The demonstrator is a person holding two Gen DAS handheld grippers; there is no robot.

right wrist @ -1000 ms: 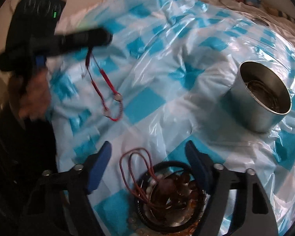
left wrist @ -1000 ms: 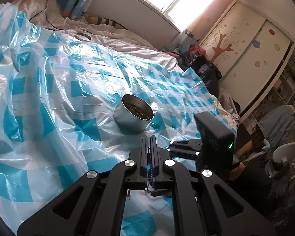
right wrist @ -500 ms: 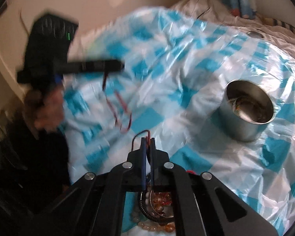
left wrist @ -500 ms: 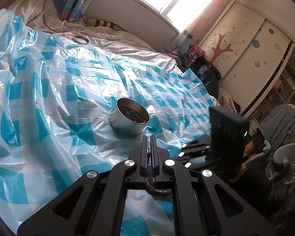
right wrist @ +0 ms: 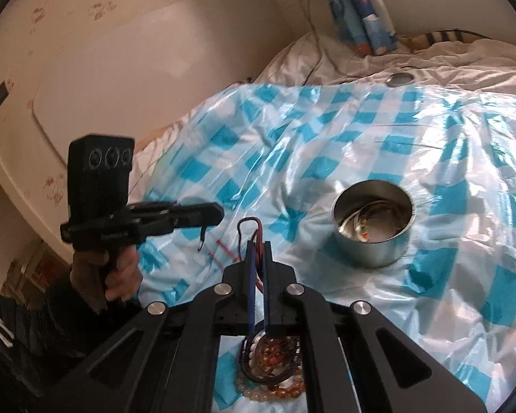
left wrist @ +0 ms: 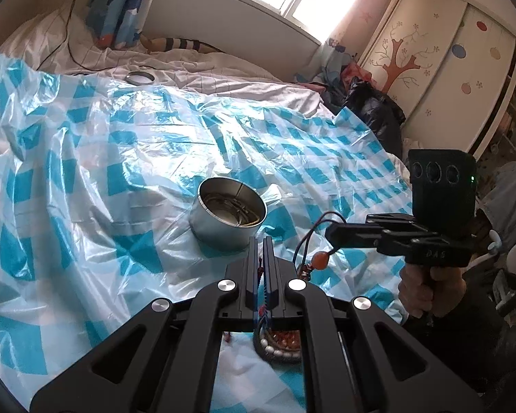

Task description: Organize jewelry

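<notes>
Only from the left wrist view, an orange bead (left wrist: 321, 259) on the dark cord (left wrist: 313, 228) pinched in the right gripper (left wrist: 330, 232).

You can make out faint embossed letters — roughly "DAS" — on the side of the right gripper (left wrist: 330, 233); the marking on the left gripper (right wrist: 220, 215) is too blurred.
</notes>
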